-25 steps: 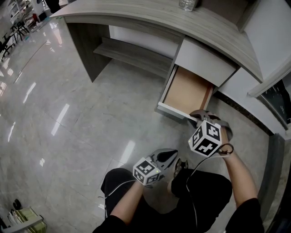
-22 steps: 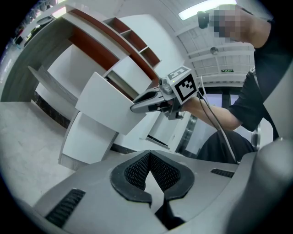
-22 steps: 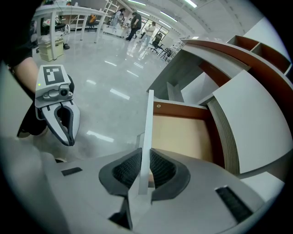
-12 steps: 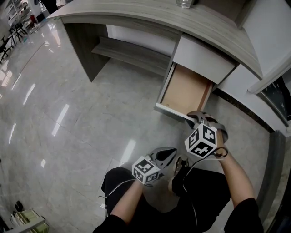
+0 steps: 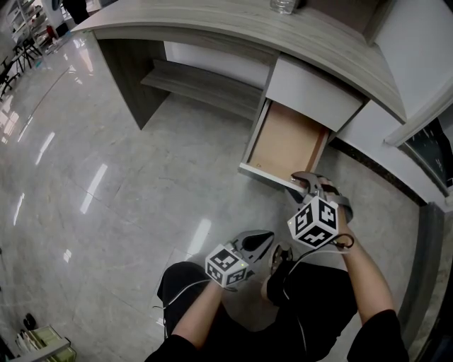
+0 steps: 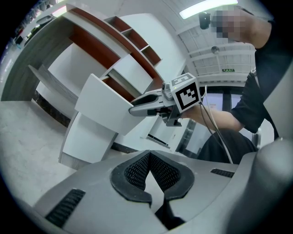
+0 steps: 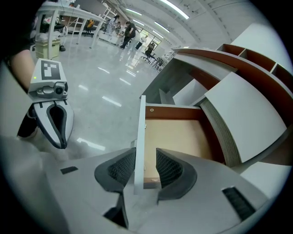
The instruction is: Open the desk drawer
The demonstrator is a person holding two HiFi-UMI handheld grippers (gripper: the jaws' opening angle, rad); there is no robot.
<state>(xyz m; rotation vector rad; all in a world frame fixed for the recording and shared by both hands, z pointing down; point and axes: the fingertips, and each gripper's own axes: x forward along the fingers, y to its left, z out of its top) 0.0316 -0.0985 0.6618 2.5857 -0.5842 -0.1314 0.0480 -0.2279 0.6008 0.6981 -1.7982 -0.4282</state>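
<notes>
The desk drawer stands pulled out under the curved wooden desk, its bare brown bottom showing. My right gripper sits at the near right corner of the drawer's white front panel. In the right gripper view the panel stands edge-on between the jaws of that gripper, which are opening, and a gap shows beside the right pad. My left gripper hangs low in front of the person's legs, shut with nothing in it.
A closed white drawer front sits above the open one. A low shelf runs under the desk at the left. A clear bottle stands on the desktop. Glossy tiled floor spreads to the left.
The right gripper has tipped a little at the drawer's front corner. The drawer stays pulled out, and the left gripper has not moved.
</notes>
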